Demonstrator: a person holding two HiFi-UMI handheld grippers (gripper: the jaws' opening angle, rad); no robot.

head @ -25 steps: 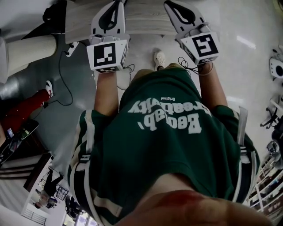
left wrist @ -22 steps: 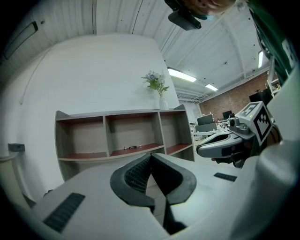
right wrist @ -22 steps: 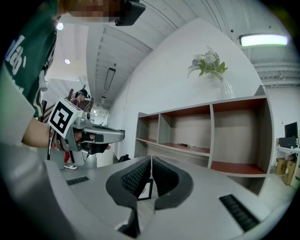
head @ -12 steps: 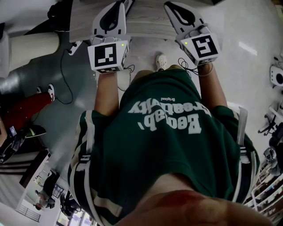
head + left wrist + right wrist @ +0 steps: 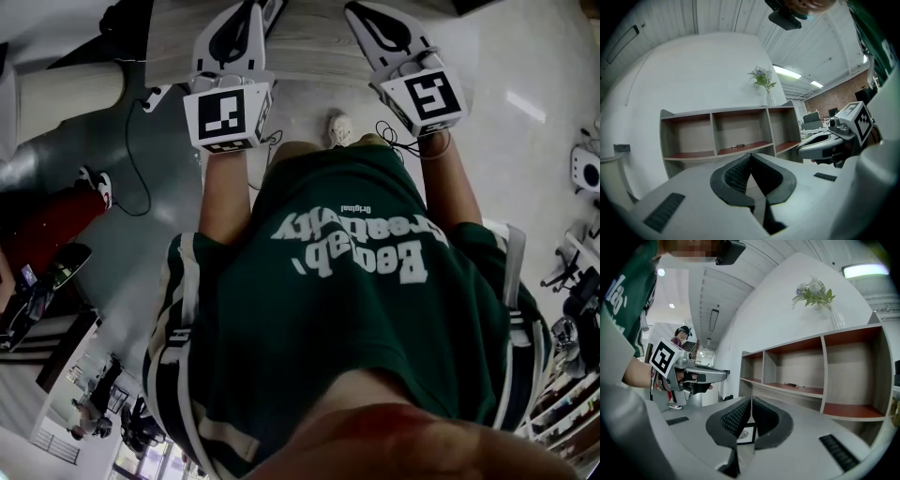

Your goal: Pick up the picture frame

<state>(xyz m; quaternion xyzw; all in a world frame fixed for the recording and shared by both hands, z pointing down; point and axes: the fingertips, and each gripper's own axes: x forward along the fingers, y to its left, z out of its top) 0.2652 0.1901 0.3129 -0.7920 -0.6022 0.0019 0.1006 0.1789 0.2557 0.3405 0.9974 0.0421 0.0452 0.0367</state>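
A small black-edged picture frame with a fingerprint-like print lies on the wooden table. I see it only in the right gripper view, through the gap under the jaws. My right gripper is shut with nothing in it, a short way before the frame. My left gripper is also shut and empty, pointing at the shelf unit. In the head view the left gripper and right gripper reach side by side over the table's near edge. The frame is hidden there.
A grey shelf unit with three open compartments stands behind the table. A vase of flowers is on top and a small dark object on the middle shelf. Cables trail on the floor at left. Another person stands far back.
Both grippers have edged slightly forward over the table together with the person. Things on the floor at left have slid in the picture. Both pairs of jaws stay shut.
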